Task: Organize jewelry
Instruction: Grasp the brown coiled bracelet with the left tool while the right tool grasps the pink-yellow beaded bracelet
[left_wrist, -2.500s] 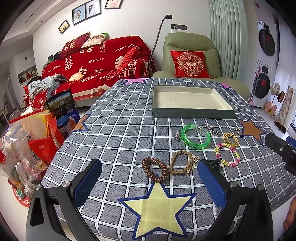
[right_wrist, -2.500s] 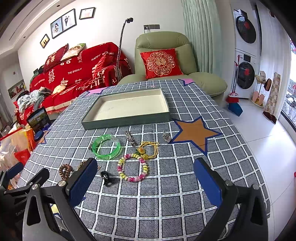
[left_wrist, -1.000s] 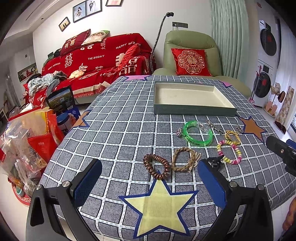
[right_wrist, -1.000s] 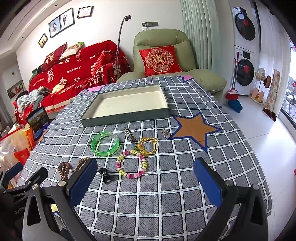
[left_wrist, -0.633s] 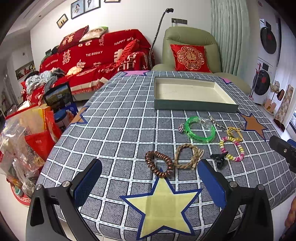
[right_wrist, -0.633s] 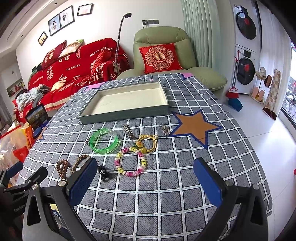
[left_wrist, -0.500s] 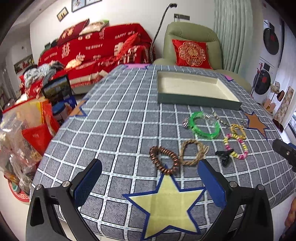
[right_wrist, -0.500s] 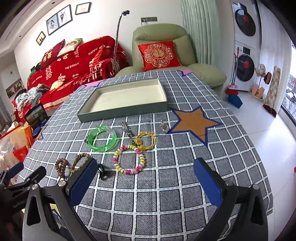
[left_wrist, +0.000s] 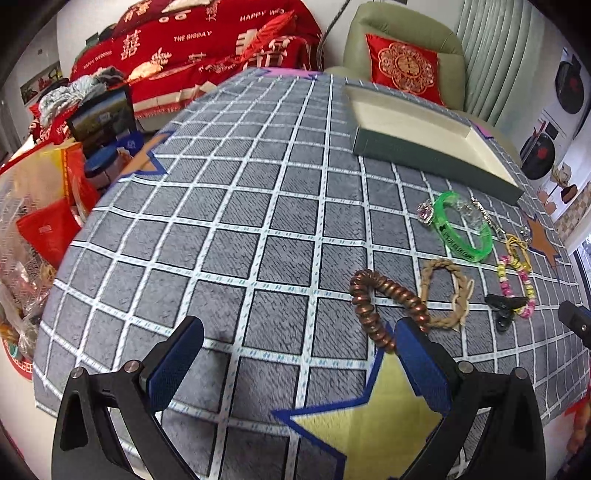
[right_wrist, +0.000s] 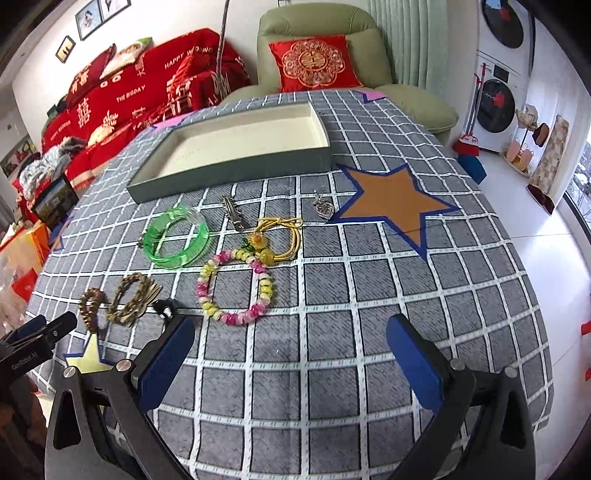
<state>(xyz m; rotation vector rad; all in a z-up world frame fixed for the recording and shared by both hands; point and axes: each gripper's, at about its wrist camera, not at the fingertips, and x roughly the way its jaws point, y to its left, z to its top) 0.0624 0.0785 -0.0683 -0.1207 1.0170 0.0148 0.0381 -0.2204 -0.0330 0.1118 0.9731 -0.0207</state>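
Jewelry lies loose on the checked tablecloth. A brown coil bracelet (left_wrist: 384, 304) sits just ahead of my left gripper's (left_wrist: 299, 362) right finger; the gripper is open and holds nothing. Beyond lie a braided tan bracelet (left_wrist: 448, 291), a black clip (left_wrist: 504, 306), a green bangle (left_wrist: 467, 230) and a pink-yellow bead bracelet (left_wrist: 517, 280). My right gripper (right_wrist: 291, 356) is open above the cloth, just short of the bead bracelet (right_wrist: 236, 284). A yellow cord bracelet (right_wrist: 279, 236), a silver clip (right_wrist: 232, 210) and a heart pendant (right_wrist: 325, 206) lie farther on. The empty grey tray (right_wrist: 229, 173) stands behind.
A green armchair (right_wrist: 332, 48) with a red cushion stands past the table's far end, a red-covered sofa (right_wrist: 140, 85) to the left. Bags and boxes (left_wrist: 48, 206) crowd the floor by the table's left edge. An orange star patch (right_wrist: 395, 199) marks the cloth at right.
Both grippers have moved forward and lower toward the table. The left one has closed in on the brown coil bracelet, the right one on the bead bracelet. No jewelry has moved.
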